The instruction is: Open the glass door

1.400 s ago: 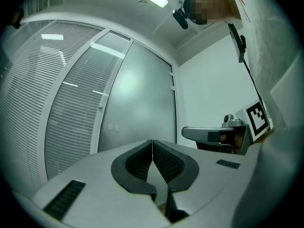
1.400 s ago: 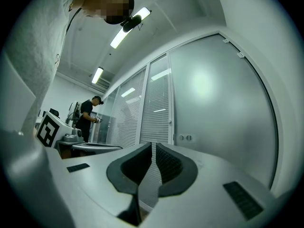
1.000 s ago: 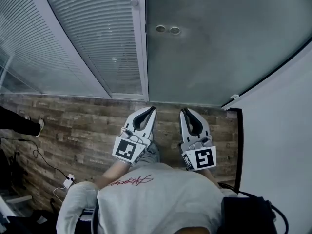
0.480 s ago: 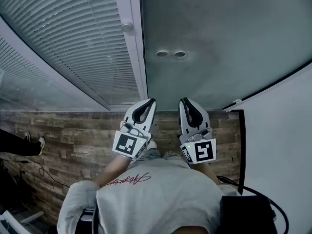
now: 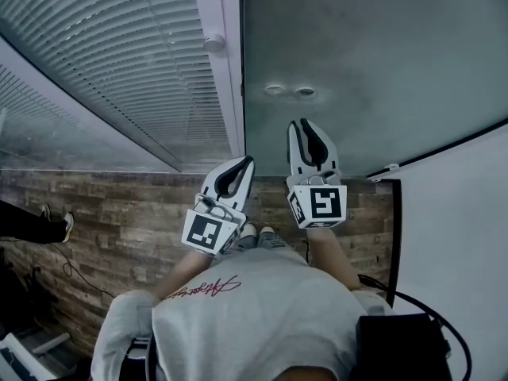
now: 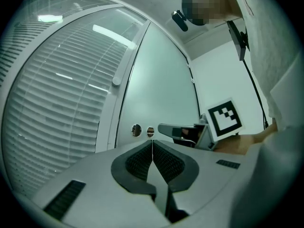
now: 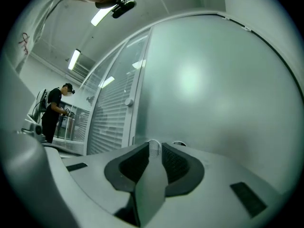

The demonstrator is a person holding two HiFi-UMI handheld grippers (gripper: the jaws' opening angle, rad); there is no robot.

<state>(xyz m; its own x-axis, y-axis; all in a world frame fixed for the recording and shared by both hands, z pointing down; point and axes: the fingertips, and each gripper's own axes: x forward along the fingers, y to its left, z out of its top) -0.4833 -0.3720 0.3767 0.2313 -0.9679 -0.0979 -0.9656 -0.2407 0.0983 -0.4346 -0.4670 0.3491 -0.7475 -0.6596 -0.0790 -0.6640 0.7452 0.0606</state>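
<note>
The frosted glass door (image 5: 365,46) fills the upper right of the head view, with two small round fittings (image 5: 289,90) near its left edge. My right gripper (image 5: 305,122) points at the door just below those fittings; its jaws have just been opening to a narrow gap with nothing between them (image 7: 155,144). One fitting (image 7: 179,143) peeks over its right finger. My left gripper (image 5: 248,162) hangs lower and to the left, shut and empty (image 6: 152,141). In the left gripper view the fittings (image 6: 143,130) and the right gripper (image 6: 164,128) show ahead.
A white frame post (image 5: 226,62) with a round knob (image 5: 213,43) borders the door's left edge, beside glazing with blinds (image 5: 119,54). A white wall (image 5: 460,213) stands at the right. Wood-look floor (image 5: 119,213) carries cables (image 5: 63,268). Another person (image 7: 54,110) stands far off.
The person has stepped closer to the door. My right gripper has pushed forward to just under the round fittings, its jaws parting slightly. The left gripper has stayed lower.
</note>
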